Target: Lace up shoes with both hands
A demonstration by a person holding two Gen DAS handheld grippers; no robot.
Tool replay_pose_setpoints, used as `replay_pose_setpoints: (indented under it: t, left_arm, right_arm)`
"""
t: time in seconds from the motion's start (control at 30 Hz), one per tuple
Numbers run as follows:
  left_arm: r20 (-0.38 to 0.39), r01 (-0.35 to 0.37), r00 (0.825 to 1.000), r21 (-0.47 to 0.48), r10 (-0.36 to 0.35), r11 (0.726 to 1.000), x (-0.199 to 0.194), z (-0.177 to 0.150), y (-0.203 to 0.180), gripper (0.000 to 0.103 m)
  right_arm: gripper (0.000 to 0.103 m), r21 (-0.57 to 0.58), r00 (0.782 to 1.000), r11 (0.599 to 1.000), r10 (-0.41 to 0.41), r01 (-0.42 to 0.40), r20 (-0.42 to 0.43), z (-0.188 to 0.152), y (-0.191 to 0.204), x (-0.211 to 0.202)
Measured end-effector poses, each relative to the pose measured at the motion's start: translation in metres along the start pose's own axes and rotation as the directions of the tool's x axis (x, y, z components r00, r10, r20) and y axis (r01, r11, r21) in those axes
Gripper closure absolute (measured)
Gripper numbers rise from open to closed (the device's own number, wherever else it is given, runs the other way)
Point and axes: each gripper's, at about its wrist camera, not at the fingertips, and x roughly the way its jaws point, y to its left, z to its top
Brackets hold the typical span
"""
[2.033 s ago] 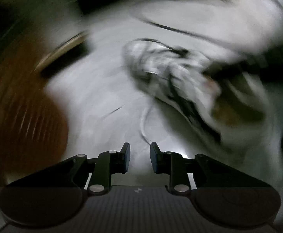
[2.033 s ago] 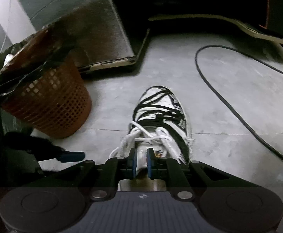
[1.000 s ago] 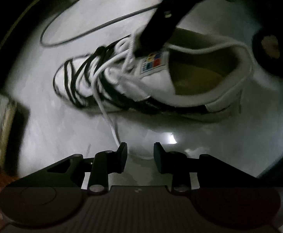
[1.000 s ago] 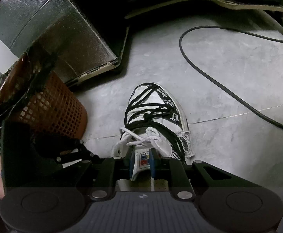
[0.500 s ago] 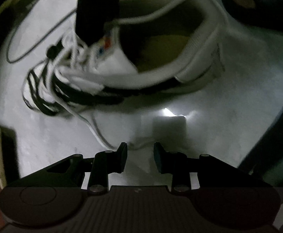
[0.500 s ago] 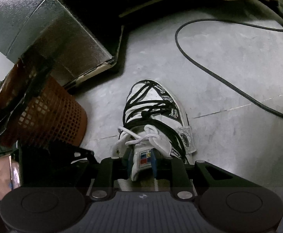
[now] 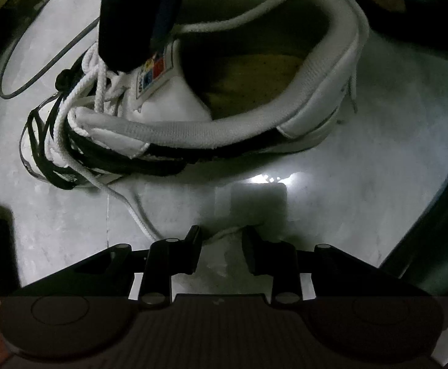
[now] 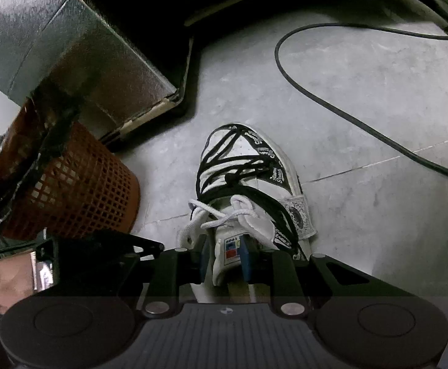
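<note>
The shoe (image 8: 248, 190) is lying on the floor (image 8: 362, 98). The right gripper (image 8: 224, 258) has just been opening, its jaws loosely around the tongue (image 8: 231, 246). The left gripper (image 7: 221, 240) — jaws apart — is straddling the loose white lace (image 7: 131, 212); next it probably needs closing on it.

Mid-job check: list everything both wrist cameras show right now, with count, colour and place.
shoe: one, white with black straps, on the floor
white lace: one loose end, trailing from the shoe to between the left fingers
basket: one, orange mesh, left of the shoe
cable: one, black, across the floor
panel: one, grey, leaning behind the basket
left gripper: black, open, over the lace end
right gripper: black, blue pads, jaws just opening around the tongue
</note>
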Motion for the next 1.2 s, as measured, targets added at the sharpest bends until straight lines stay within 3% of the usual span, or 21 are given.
replay_pose_setpoints:
  t: [0.13, 0.23, 0.33, 0.57, 0.67, 0.9, 1.0, 1.2]
  left_arm:
    - [-0.015, 0.053, 0.998, -0.097, -0.055, 0.994, 0.002, 0.0, 0.012, 0.074]
    - [-0.034, 0.112, 0.992, -0.201, -0.121, 0.973, 0.004, -0.002, 0.02, 0.091]
    - [-0.041, 0.152, 0.985, -0.248, -0.167, 0.957, 0.005, -0.003, 0.021, 0.098]
    - [0.02, 0.205, 0.977, -0.38, -0.214, 0.902, 0.0, -0.013, 0.022, 0.099]
    - [0.045, 0.203, 0.978, -0.406, -0.202, 0.891, -0.007, -0.017, 0.023, 0.099]
    - [0.066, 0.119, 0.992, -0.337, -0.103, 0.934, -0.036, -0.016, 0.015, 0.099]
    - [0.079, 0.101, 0.994, -0.326, -0.079, 0.94, -0.041, -0.008, 0.031, 0.099]
    - [0.094, 0.029, 0.996, -0.262, -0.005, 0.965, -0.081, -0.003, 0.043, 0.099]
  right_arm:
    - [0.074, 0.05, 1.0, 0.998, 0.028, -0.028, 0.001, 0.003, -0.005, 0.0]
    - [0.074, 0.068, 0.999, 0.997, 0.035, -0.035, 0.001, 0.003, -0.007, 0.0]
    - [0.074, 0.067, 0.999, 0.997, 0.033, -0.032, -0.005, 0.002, -0.007, 0.002]
    - [0.072, 0.112, 0.998, 0.992, 0.064, -0.065, 0.009, 0.003, -0.012, 0.0]
    - [0.072, 0.124, 0.998, 0.99, 0.069, -0.07, 0.012, 0.004, -0.014, 0.0]
    - [0.072, 0.125, 0.995, 0.988, 0.092, -0.095, 0.034, 0.004, -0.012, -0.004]
    - [0.071, 0.161, 0.992, 0.98, 0.11, -0.118, 0.058, 0.005, -0.014, -0.008]
    - [0.07, 0.375, 0.975, 0.902, 0.173, -0.213, 0.136, 0.004, -0.042, -0.011]
